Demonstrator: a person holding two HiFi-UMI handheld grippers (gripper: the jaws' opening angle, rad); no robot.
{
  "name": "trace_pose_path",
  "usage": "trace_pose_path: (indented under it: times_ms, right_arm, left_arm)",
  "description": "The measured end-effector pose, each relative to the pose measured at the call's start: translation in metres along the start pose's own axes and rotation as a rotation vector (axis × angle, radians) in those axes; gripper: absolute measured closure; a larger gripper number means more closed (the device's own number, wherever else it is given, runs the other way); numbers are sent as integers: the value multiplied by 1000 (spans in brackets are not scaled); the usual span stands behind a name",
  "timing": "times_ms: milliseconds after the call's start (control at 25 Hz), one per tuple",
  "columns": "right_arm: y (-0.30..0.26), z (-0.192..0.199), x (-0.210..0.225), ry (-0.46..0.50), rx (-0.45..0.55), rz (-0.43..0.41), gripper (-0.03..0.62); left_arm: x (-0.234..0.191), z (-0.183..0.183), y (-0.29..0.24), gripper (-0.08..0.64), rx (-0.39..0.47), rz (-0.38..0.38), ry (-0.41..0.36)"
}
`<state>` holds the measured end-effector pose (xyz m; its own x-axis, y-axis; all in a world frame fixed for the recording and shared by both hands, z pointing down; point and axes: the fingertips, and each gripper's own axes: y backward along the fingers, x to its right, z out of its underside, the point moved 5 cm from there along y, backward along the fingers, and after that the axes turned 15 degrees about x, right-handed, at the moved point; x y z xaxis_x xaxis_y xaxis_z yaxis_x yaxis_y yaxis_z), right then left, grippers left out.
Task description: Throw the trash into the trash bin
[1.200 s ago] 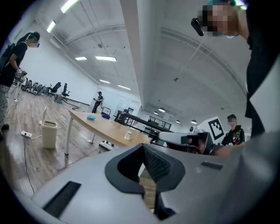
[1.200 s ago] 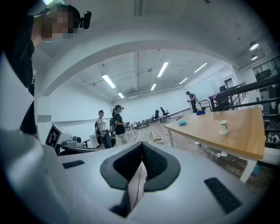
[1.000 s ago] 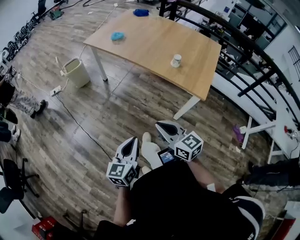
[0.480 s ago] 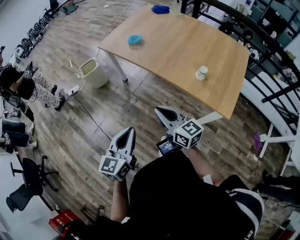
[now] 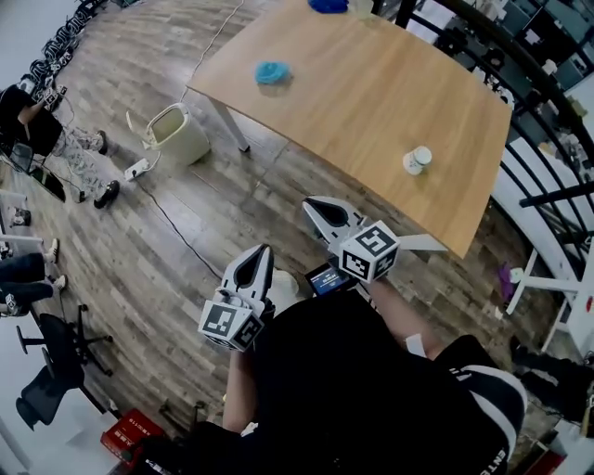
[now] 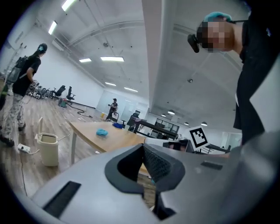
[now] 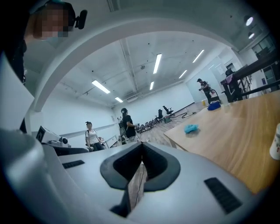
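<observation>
A crumpled light-blue piece of trash [image 5: 272, 72] lies on the wooden table [image 5: 371, 102] near its left edge; it also shows in the left gripper view [image 6: 102, 132] and the right gripper view [image 7: 190, 128]. A white cup [image 5: 417, 160] stands near the table's right side, and a dark-blue lump [image 5: 328, 6] lies at its far edge. The cream trash bin [image 5: 176, 133] stands on the floor left of the table, and the bin [image 6: 47, 148] is open-topped. My left gripper [image 5: 257, 263] and right gripper [image 5: 316, 209] are both shut and empty, held in front of my body and short of the table.
A power strip [image 5: 136, 170] with a cable lies on the floor by the bin. People stand at the left [image 5: 37, 121]. An office chair [image 5: 56, 366] and a red box [image 5: 125, 436] sit at the lower left. A black railing [image 5: 548, 111] runs behind the table.
The table and bin have come closer and shifted in the head view as the person walked toward them. Both grippers travelled along, still shut and empty.
</observation>
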<state>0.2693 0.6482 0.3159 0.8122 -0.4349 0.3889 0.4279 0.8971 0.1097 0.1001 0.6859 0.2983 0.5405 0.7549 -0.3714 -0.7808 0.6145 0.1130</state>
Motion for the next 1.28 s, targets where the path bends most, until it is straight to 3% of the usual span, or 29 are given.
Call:
trace_pose_path:
  times_ms: [160,360,600,800,960,1080,1280]
  right_arm:
    - [-65,2,23,32,-44,28,594]
    - [-129,-7,55,88,-67,130,594]
    - [-223,-46,57,234,-55,127,594]
    - [-272,-36,64,279,-75,181,594]
    - [-299,-30,75,262,-75,241,594]
    - [-313,-35,91,260,-71,243,594]
    - [-330,-51,157,158,-18,362,594]
  left_arm:
    - [-74,-9,-36,563,-10,-22,45]
    - [-152,-23,-99,563,8,48,91]
    - [-225,-86,-154,563,65,163,60]
    - [-284,-92,-164,562,63,190,151]
    - [-316,-92,-183,561,26,211,185]
    - [-325,-90,-207,561,-15,269,190]
    - [-334,-90,-270,561,-93,315,184]
